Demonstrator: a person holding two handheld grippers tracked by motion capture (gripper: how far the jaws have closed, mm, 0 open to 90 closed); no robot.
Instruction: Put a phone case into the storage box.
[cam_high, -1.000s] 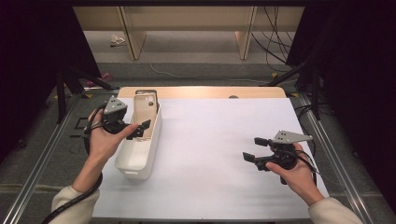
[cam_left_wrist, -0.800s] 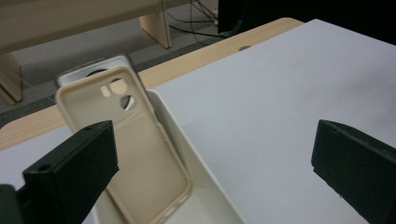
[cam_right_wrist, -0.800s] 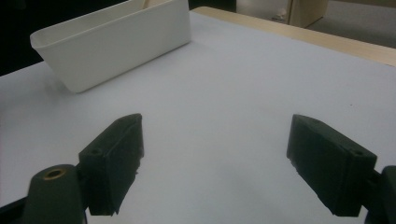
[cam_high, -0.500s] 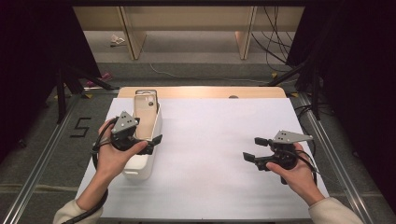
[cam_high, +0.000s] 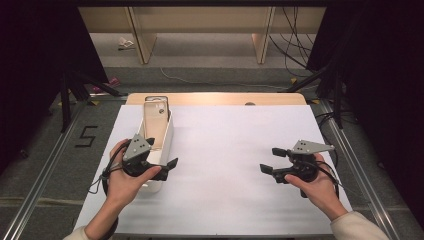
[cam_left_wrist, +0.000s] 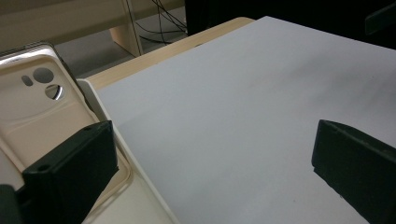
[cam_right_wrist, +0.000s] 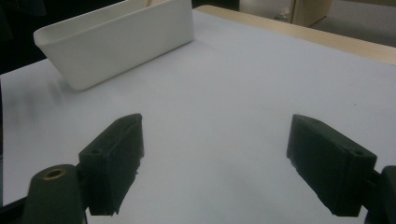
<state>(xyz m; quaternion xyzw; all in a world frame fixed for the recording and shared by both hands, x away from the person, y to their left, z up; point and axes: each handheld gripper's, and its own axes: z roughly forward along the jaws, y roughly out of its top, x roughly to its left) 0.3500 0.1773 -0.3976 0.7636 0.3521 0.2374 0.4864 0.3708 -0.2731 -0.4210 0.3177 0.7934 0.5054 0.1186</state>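
Now spread wide, with nothing between: fingers (cam_left_wrist: 70, 172) of the left gripper (cam_high: 150, 167), pulled back from over the phone case (cam_high: 156, 125) toward the near end of the white bin (cam_high: 167, 137). Case left lying inside that bin, so drop-off looks done. Also spread and holding nothing: right gripper (cam_high: 274, 169), low over the white surface (cam_high: 235, 150), well apart.
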